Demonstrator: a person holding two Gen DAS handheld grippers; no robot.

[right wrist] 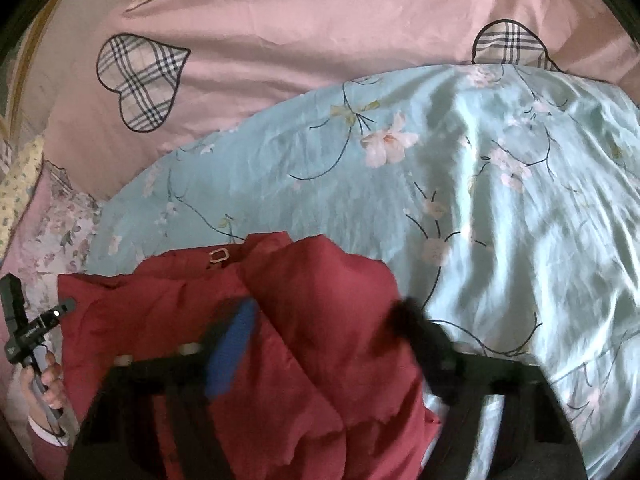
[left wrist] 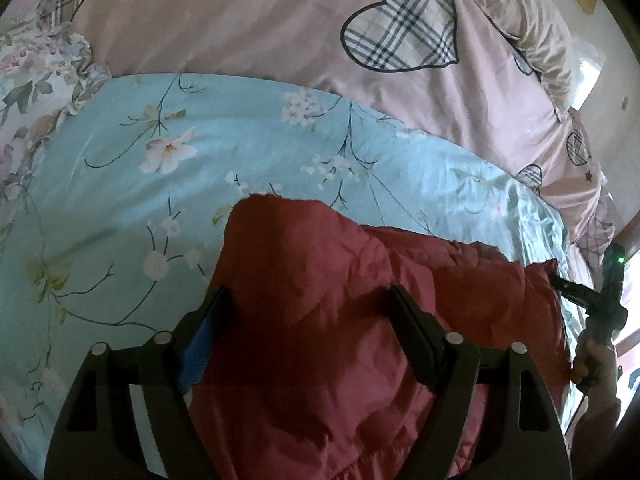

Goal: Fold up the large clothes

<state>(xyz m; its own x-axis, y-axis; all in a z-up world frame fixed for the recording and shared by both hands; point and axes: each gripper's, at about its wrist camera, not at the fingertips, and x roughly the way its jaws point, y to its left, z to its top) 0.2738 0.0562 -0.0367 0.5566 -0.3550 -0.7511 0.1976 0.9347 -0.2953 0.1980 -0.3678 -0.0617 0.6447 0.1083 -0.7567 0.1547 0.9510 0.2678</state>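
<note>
Fabric fills the left wrist view: a red padded garment (left wrist: 340, 320) lies on a light-blue floral sheet (left wrist: 200, 168) spread over a bed with a pink cover with plaid hearts (left wrist: 240, 20). The left tongs (left wrist: 308, 308) stand wide apart with garment bulging between them; whether they pinch it I cannot tell. The right tongs (left wrist: 560, 282) touch the garment's far-right corner.

In the right wrist view, the right tongs (right wrist: 328, 320), blurred, straddle a fold of the garment; clamping cannot be told. A small metal buckle (right wrist: 218, 256) shows near the garment's upper edge.
</note>
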